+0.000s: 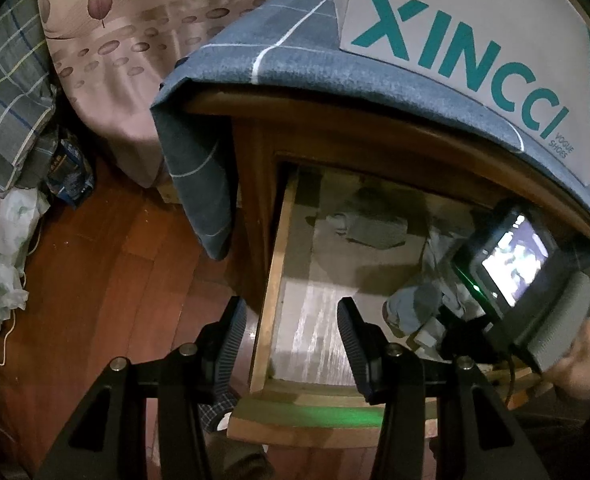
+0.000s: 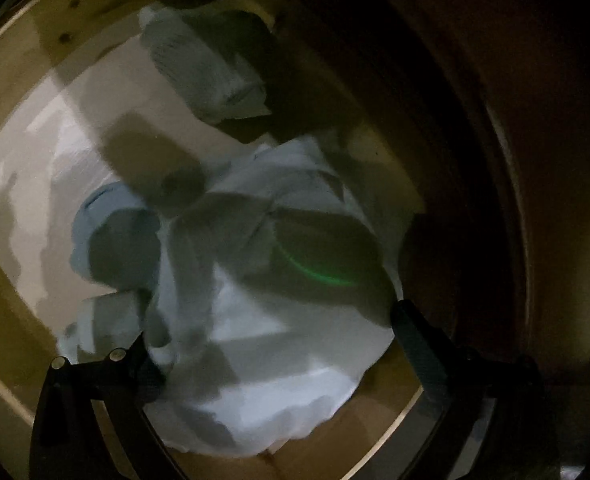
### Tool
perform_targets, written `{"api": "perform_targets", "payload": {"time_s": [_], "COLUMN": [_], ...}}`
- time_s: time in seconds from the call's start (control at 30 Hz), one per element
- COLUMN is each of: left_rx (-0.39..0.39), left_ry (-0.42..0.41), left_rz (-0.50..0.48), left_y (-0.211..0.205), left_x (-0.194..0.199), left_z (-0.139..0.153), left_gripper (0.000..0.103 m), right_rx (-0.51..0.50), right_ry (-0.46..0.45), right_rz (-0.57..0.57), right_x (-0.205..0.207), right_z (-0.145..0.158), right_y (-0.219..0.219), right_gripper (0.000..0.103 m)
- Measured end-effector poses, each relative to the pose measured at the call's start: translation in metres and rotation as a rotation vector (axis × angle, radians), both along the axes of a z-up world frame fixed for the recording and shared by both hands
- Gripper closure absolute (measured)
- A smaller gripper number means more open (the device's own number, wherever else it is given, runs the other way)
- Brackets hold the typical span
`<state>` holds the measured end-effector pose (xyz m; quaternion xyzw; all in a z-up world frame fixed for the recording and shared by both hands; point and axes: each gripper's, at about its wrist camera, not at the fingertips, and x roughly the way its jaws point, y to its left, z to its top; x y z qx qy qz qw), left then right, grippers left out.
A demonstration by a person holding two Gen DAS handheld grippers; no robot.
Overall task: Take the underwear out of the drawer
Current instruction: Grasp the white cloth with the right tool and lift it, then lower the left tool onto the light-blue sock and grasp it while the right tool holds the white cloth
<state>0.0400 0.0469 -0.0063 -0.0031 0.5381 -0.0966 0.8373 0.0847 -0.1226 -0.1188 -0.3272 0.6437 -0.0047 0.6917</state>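
Your right claw gaped wide astride the pale underwear at six o'clock in the drawer, gripping nothing; your left claw hung part-open, empty.

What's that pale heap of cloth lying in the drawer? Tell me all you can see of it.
The pale cloth heap is soft, crumpled whitish-blue fabric, bunched in folds and partly shadowed. It lies on the light floor of the open wooden drawer, near its right side. The right gripper hangs over it, fingers wide on either side; whether they touch it is unclear.
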Motion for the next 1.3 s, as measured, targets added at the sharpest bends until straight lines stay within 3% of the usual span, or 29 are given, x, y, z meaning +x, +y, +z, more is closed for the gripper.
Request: {"api": "perform_targets", "payload": {"time_s": [0.17, 0.23, 0.3, 0.4, 0.63, 0.83, 1.03, 1.3], "left_rx": [0.01, 0.015, 0.018, 0.023, 0.045, 0.061, 0.125, 0.124], "left_ry": [-0.001, 0.007, 0.011, 0.005, 0.008, 0.018, 0.009, 0.011], "left_rz": [-0.004, -0.003, -0.003, -0.006, -0.015, -0.033, -0.068, -0.09], "left_y": [-0.001, -0.001, -0.001, -0.002, -0.005, -0.012, -0.024, -0.034], "left_x": [-0.001, 0.0, 0.001, 0.001, 0.002, 0.002, -0.001, -0.001], "left_z": [-0.001, -0.003, -0.004, -0.004, -0.007, -0.011, -0.017, -0.02], "left_gripper": [0.055, 0.055, 0.055, 0.055, 0.055, 0.055, 0.055, 0.055], "right_rx": [-0.014, 0.015, 0.093, 0.165, 0.351, 0.49, 0.569, 0.805], "right_ry": [0.013, 0.029, 0.075, 0.124, 0.172, 0.151, 0.034, -0.134], "right_rz": [0.064, 0.061, -0.002, -0.05, -0.157, -0.277, -0.379, -0.564], "right_x": [0.0, 0.002, 0.003, -0.004, -0.014, -0.026, -0.058, -0.094], "right_z": [-0.011, -0.012, -0.011, -0.011, 0.006, 0.024, 0.036, 0.06], "right_y": [0.001, -0.001, -0.008, -0.018, -0.039, -0.06, -0.069, -0.104], "right_gripper": [0.007, 0.022, 0.054, 0.077, 0.085, 0.088, 0.089, 0.09]}}
